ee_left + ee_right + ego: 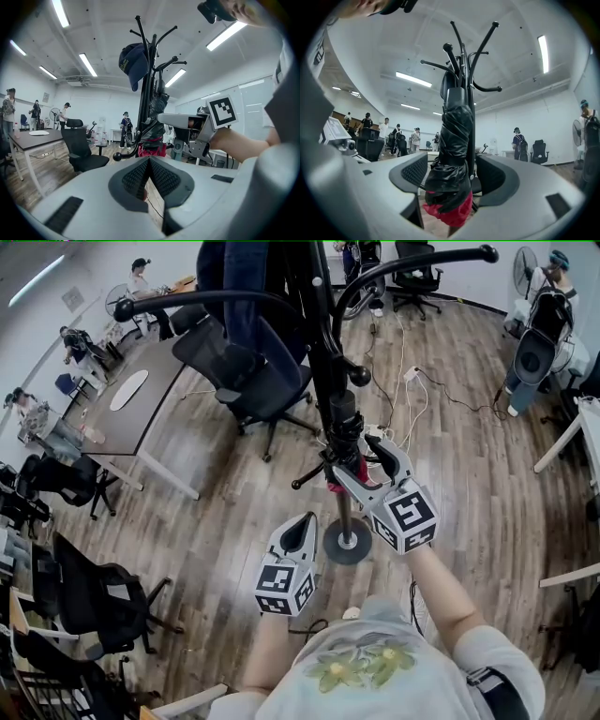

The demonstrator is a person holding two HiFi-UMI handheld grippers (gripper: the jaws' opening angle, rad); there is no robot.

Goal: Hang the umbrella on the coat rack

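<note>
Umbrella point(454, 136) hangs on coat rack point(472, 98), right hand-held gripper point(452, 171) spread wide around it.

The umbrella point(452, 140) is shiny, crinkled black cloth, with red cloth at its lower end. The coat rack point(326, 362) is smooth black metal with glossy ball tips. The cap point(133, 61) is matt dark blue cloth. The left gripper point(300, 526) and right gripper point(364, 463) have matt grey plastic shells and black ribbed pads on the jaws. The floor point(225, 521) is wood-grain plank with a dull sheen.

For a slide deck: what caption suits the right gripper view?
Open right tool flanking a folded black-and-red umbrella beside the coat rack pole.
</note>
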